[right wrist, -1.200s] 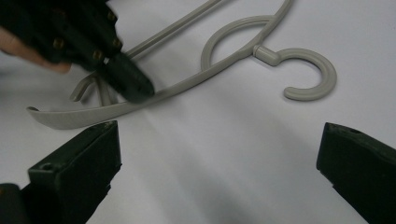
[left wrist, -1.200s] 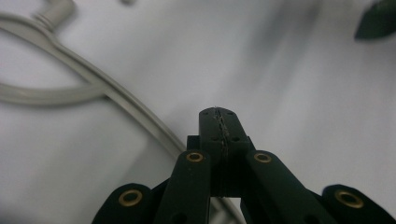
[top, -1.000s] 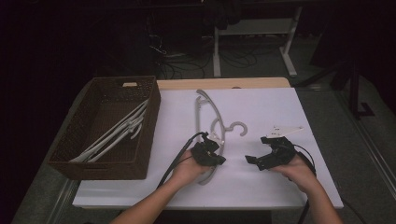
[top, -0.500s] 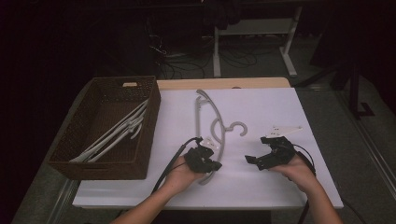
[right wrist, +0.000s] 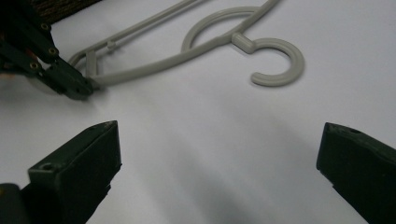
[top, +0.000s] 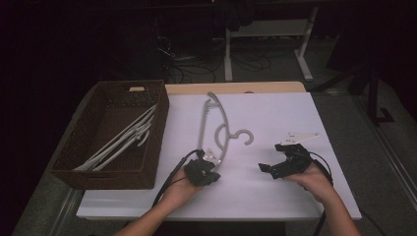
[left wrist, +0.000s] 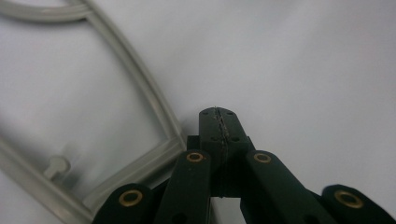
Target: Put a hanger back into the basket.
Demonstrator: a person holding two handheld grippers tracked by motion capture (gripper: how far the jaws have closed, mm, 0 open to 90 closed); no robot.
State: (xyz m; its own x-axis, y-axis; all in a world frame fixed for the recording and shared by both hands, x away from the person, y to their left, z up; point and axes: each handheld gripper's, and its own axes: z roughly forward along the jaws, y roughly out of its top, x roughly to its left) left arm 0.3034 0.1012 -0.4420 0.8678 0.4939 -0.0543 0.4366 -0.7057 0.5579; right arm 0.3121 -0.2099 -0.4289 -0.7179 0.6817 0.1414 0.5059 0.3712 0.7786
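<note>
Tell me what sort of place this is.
Probably a lab or workshop set up for recording, not a home. A white-topped table stands in a dark room; loose cables trail across the floor behind it beside a metal stand's legs. On the table are a wicker basket of hangers and a grey hanger.

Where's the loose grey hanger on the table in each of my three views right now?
High view: hanger lies mid-table, right of the basket.
Left gripper view: its corner sits left of the closed jaws.
Right gripper view: hook and arm run across the top.
Shared landmark: left gripper, at the hanger's near end, also seen in the right gripper view.
</note>
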